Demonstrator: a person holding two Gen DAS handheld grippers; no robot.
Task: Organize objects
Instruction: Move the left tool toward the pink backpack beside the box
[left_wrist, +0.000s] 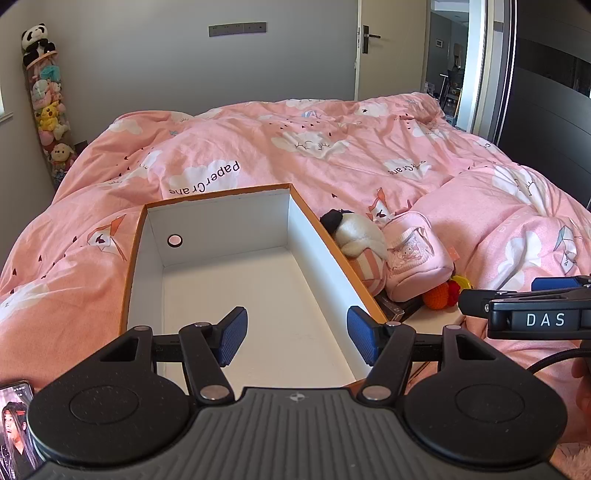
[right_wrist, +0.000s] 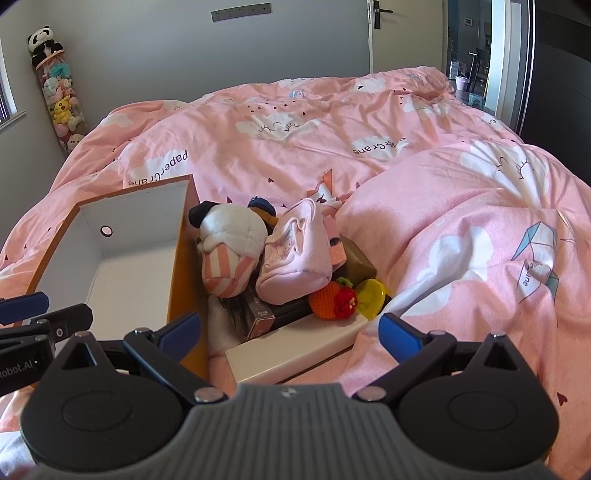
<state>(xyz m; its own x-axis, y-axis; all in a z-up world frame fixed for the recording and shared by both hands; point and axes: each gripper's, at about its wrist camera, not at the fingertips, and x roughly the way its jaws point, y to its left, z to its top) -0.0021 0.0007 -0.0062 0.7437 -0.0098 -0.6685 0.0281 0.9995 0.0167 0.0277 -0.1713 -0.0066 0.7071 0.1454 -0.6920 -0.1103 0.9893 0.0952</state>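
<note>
Both your claws are spread wide and hold nothing. Reach the right gripper (right_wrist: 290, 332) straight ahead and pinch the cupcake plush (right_wrist: 231, 251) around its soft middle, not the pink pouch (right_wrist: 295, 254) just beside it. The shoebox (left_wrist: 221, 258) ahead of your left gripper (left_wrist: 295, 336) is empty.

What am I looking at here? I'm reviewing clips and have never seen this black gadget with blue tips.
These are two handheld grippers, each carrying a fisheye camera looking along its fingers. One picture comes from the left gripper, the other from the right gripper; both are open and hold nothing. On the pink cloud-print duvet sits an empty white cardboard box with orange outside. Beside it lie a plush striped cupcake toy, a pink fabric pouch and an orange crocheted fruit.
</note>
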